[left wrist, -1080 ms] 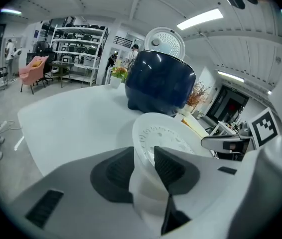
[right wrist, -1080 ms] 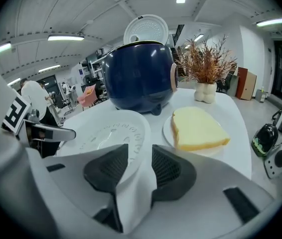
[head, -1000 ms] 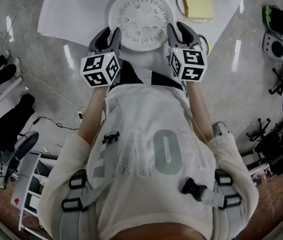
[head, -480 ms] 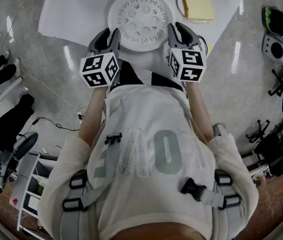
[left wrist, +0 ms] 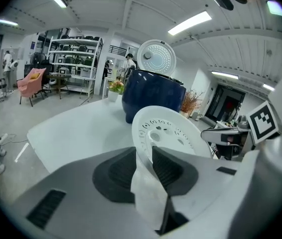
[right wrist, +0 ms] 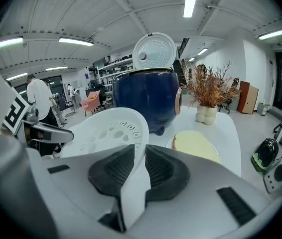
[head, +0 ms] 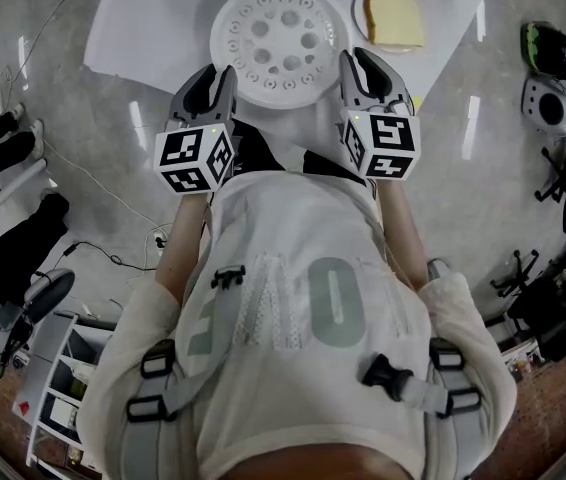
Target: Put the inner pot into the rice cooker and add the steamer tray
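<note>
Now the white table [head: 153, 28] carries the blue cooker [left wrist: 153, 96], lid up. Just before the cooker sits the tray [head: 279, 42], its rim clamped by the left gripper [head: 220, 80] and right gripper [head: 353, 68], whose jaws have just been closing on it.

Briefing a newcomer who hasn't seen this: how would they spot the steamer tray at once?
On the white table stands an open dark blue rice cooker. Before it, the steamer tray is the round white disc clamped by the left gripper and the right gripper, whose jaws have just closed further. Unlike the yellow slab beside it, it is pierced with holes.
</note>
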`<state>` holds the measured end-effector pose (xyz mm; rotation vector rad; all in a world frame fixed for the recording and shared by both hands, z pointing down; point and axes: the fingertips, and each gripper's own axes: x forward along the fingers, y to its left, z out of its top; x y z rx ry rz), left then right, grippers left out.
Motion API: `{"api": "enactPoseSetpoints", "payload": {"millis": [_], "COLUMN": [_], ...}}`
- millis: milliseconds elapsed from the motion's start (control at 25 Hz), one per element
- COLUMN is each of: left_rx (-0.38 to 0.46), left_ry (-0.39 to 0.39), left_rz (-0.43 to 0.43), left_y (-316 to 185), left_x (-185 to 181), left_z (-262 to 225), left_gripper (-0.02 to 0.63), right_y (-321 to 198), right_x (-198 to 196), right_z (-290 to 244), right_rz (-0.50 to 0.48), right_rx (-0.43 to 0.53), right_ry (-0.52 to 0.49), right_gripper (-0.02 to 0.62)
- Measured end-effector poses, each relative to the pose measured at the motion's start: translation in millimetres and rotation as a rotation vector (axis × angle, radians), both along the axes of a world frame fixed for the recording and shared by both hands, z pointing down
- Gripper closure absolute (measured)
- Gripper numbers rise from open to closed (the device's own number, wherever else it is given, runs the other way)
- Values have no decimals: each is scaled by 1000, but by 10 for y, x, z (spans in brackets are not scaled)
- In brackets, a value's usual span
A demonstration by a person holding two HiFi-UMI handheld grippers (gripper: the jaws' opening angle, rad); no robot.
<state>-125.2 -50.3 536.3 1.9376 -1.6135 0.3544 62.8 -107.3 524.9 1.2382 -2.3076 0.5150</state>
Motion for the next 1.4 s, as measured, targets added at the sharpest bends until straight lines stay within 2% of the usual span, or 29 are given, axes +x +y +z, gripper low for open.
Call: {"api": "enactPoseSetpoints", "payload": {"millis": [440, 800, 1040, 1400], "left_rx": [167, 321, 457, 642], "left_ry": [-34, -55, -86, -127], "left_rz": [-49, -86, -67, -22], "left_y": [6, -168, -548, -1293], "left_x": [-213, -446, -433, -265], "left_z": [-671, -1265, -1794, -2716], "left_gripper": [499, 500, 503, 509], "right_y": [-34, -235, -546, -1102], "right_x": [-214, -464, -422, -195], "right_z": [-732, -1414, -1882, -2664], "right_rz": [-37, -68, -39, 63], "right_rx": [169, 358, 478, 636], "right_ry": [-69, -114, -142, -172], "right_gripper": [525, 527, 527, 526]}}
